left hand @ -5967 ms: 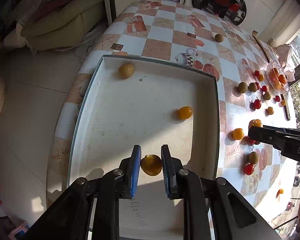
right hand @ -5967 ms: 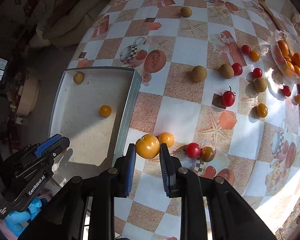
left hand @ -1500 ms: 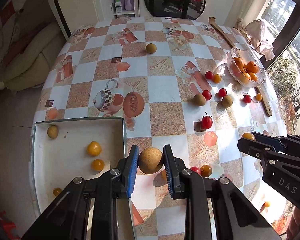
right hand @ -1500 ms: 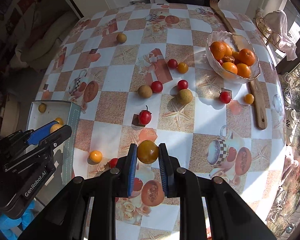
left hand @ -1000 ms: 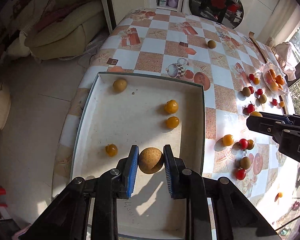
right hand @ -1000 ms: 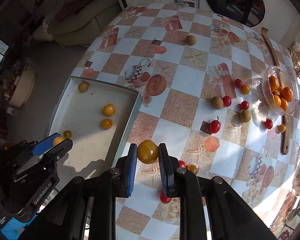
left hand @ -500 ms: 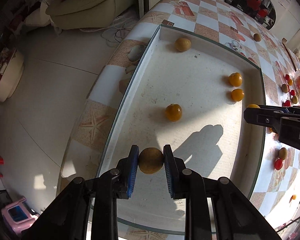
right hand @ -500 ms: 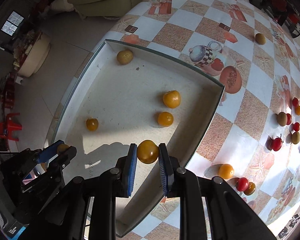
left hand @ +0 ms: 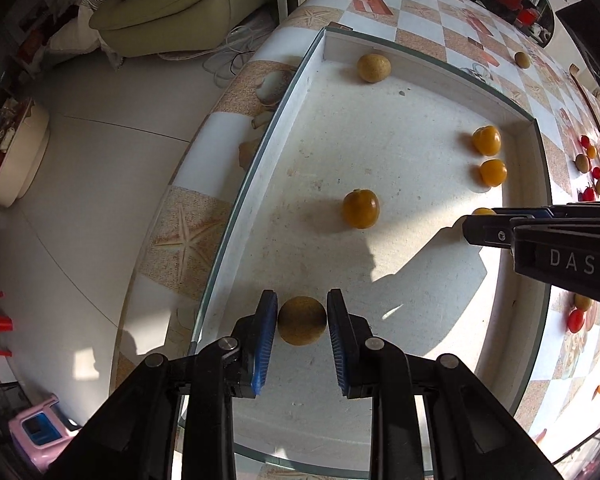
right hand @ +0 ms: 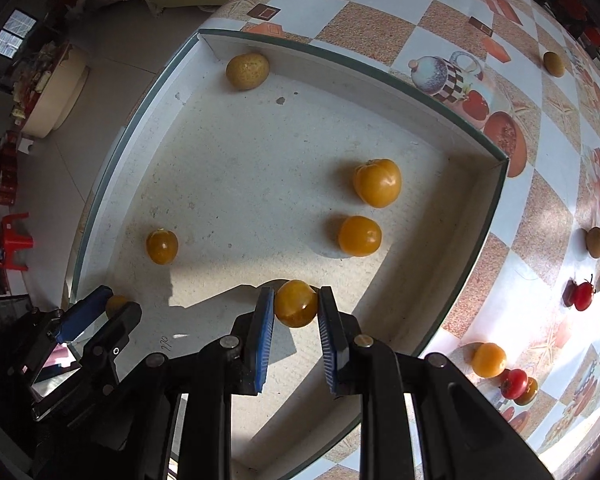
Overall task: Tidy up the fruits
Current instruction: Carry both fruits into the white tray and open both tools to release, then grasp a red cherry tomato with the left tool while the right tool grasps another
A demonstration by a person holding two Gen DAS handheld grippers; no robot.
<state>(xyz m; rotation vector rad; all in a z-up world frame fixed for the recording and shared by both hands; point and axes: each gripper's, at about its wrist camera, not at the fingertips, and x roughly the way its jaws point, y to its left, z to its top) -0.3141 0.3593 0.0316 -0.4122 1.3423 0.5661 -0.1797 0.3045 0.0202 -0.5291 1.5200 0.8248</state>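
Both grippers carried fruit from the surface to above the tray
Left gripper clamped a brown fruit, right gripper a yellow tomato; both hung low over the tray, release pending

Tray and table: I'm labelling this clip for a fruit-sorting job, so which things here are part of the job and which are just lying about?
Part of the job:
- white tray
- brown fruit in the left gripper
- yellow tomato in the right gripper
- yellow tomatoes in the tray
- red tomatoes on the table

Just lying about:
- sofa cushion
- red stool
- cables on the floor
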